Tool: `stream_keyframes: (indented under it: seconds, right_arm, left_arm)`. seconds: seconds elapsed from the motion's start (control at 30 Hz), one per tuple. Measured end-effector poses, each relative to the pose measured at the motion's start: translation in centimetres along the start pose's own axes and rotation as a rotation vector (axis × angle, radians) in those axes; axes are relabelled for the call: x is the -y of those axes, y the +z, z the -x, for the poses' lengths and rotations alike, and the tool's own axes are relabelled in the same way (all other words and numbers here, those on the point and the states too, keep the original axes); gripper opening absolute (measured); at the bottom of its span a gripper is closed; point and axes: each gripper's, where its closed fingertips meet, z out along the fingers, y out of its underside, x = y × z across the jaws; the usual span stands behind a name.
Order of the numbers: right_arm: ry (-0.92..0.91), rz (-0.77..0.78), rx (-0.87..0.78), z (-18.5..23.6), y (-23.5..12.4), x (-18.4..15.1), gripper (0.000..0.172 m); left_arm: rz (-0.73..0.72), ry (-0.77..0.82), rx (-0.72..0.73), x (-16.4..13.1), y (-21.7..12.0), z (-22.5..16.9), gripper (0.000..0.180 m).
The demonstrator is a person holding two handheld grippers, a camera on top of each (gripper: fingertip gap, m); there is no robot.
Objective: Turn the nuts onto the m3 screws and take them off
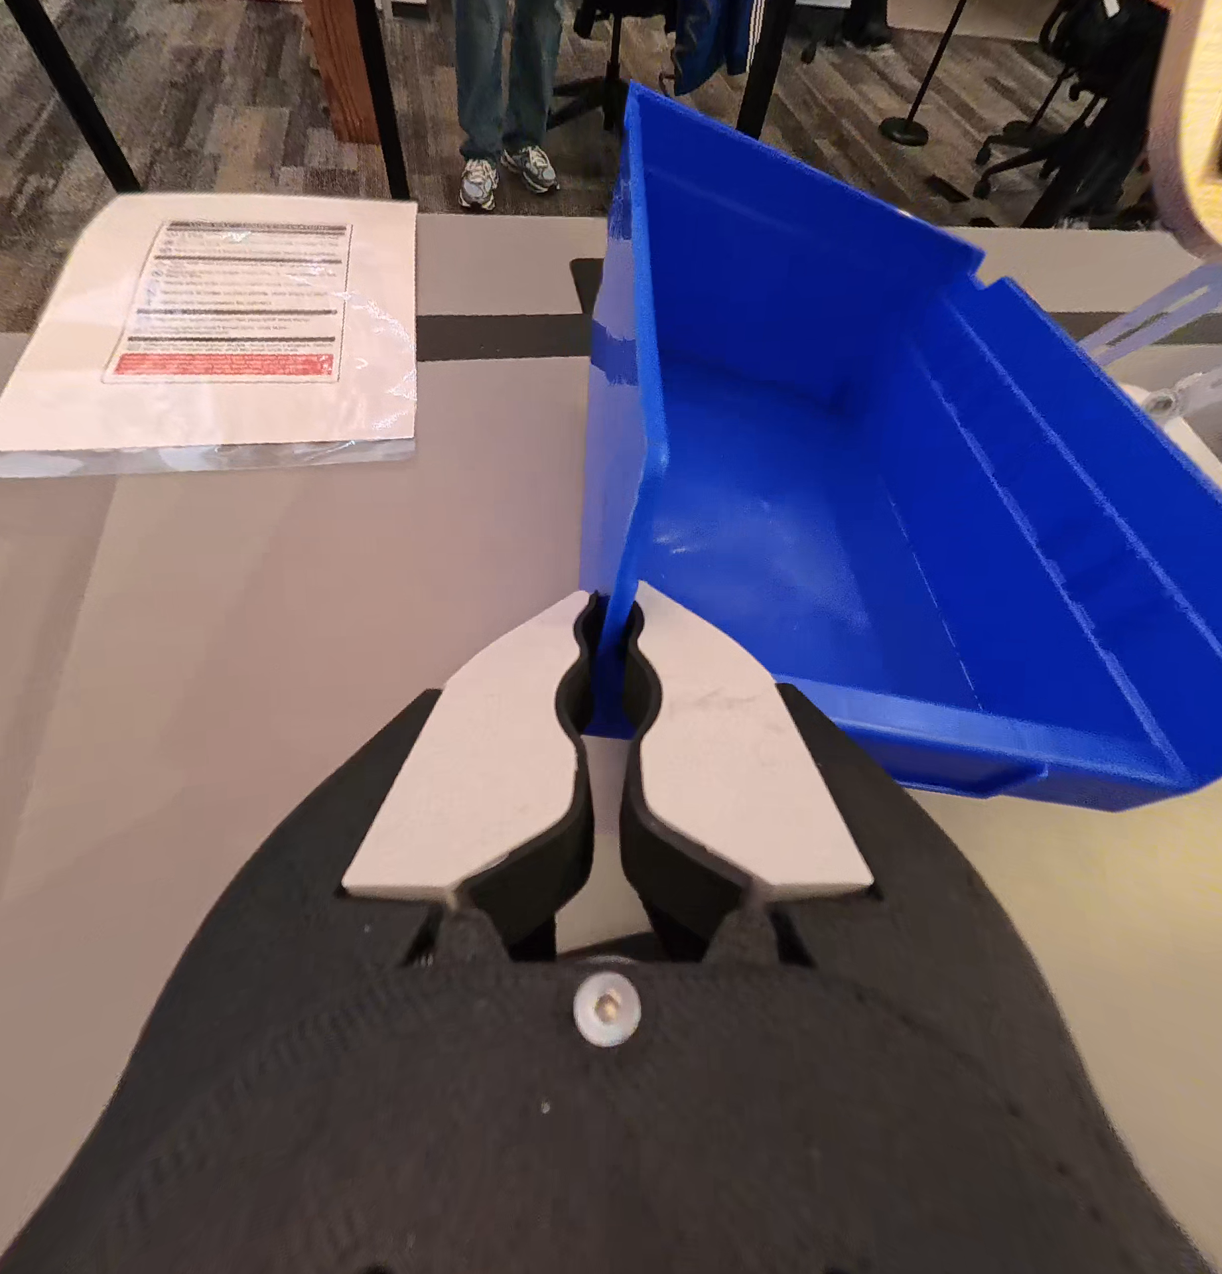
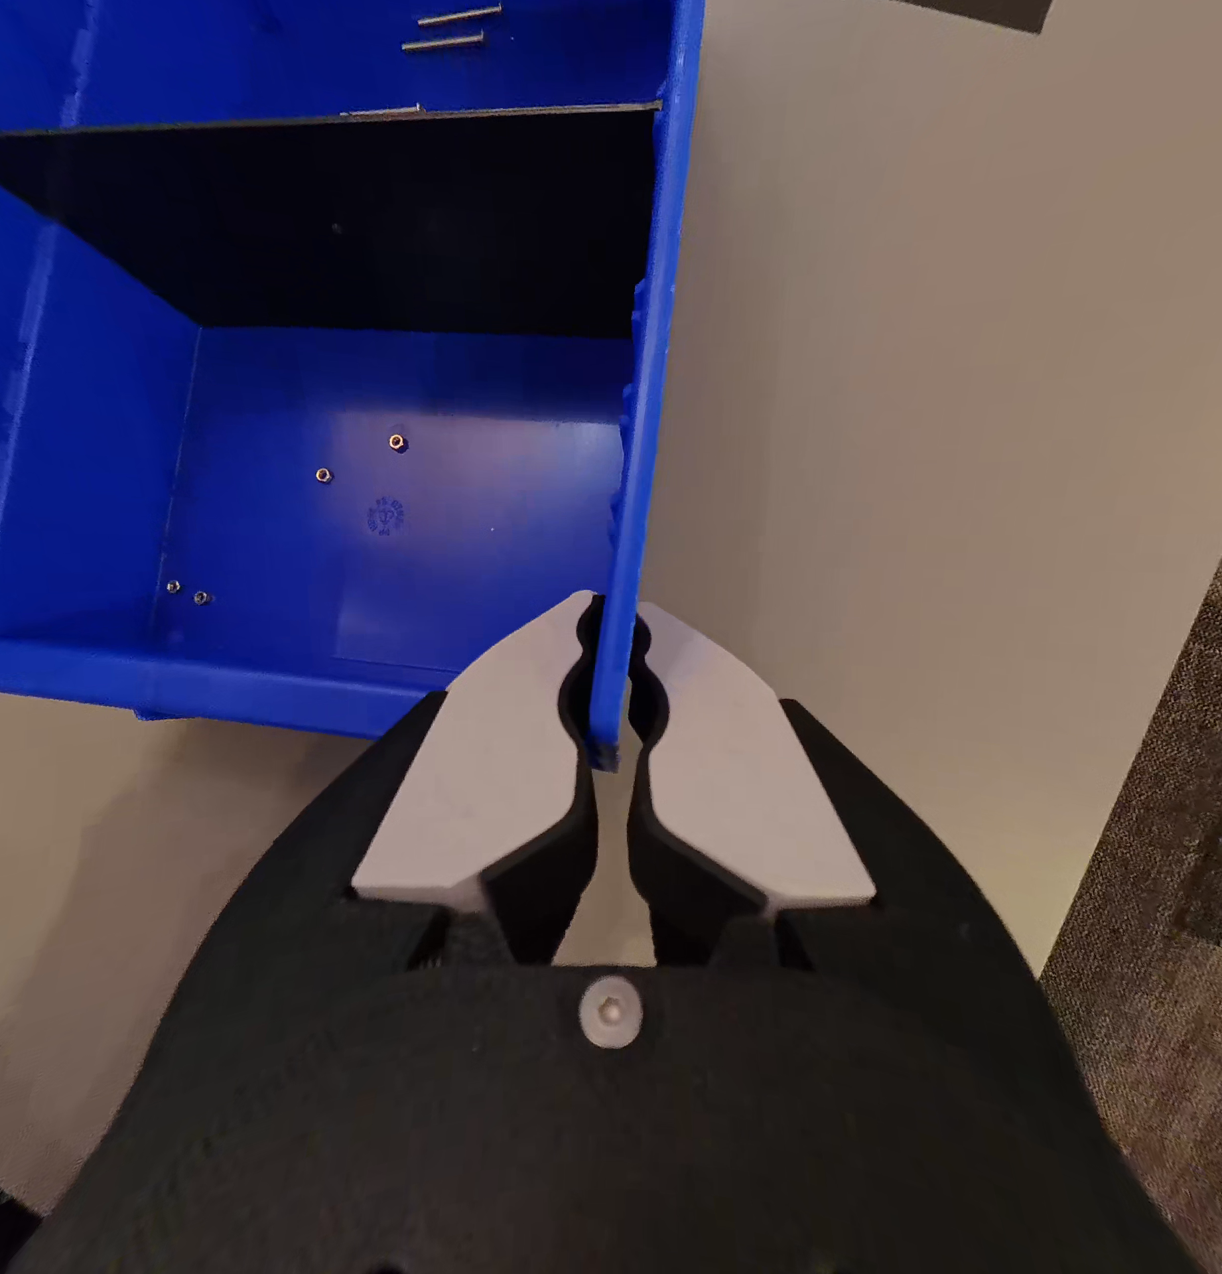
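In the left wrist view my left gripper (image 1: pixel 612 613) is shut on the left side wall (image 1: pixel 629 413) of a blue plastic bin (image 1: pixel 836 517), near its front corner. This bin sits tilted and I see nothing inside it. In the right wrist view my right gripper (image 2: pixel 615 613) is shut on the right side wall (image 2: pixel 653 345) of a blue bin (image 2: pixel 388 551). That bin has a black divider (image 2: pixel 319 220). Several small nuts (image 2: pixel 396 442) lie on its floor in front of the divider. Thin metal pins (image 2: pixel 450 27) lie behind it.
A laminated printed sheet (image 1: pixel 208 331) lies on the beige table (image 1: pixel 250 620) at the left. Black tape (image 1: pixel 498 338) runs across the table. A person's legs (image 1: pixel 505 103) and office chairs stand beyond it. The table edge and carpet (image 2: pixel 1146 896) are at my right. My right fingertips sit around 85 cm from my left ones.
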Motion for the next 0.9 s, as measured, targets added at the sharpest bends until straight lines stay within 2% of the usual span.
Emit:
stream_keyframes:
  seconds: [0.27,0.47,0.9]
  right_arm:
    - [-0.050,0.035,0.036,2.7,-1.7,-1.5,0.006]
    - [-0.104,0.073,0.078,5.1,-2.8,-2.8,0.006]
    - [-0.240,0.118,0.181,12.1,-4.1,-5.8,0.006]
  left_arm:
    - [-0.031,0.031,0.009,0.6,-2.6,-0.6,0.003]
    - [-0.065,0.094,0.072,1.5,-5.6,-0.5,0.003]
    - [-0.107,0.166,0.153,2.0,-11.8,-0.5,0.004]
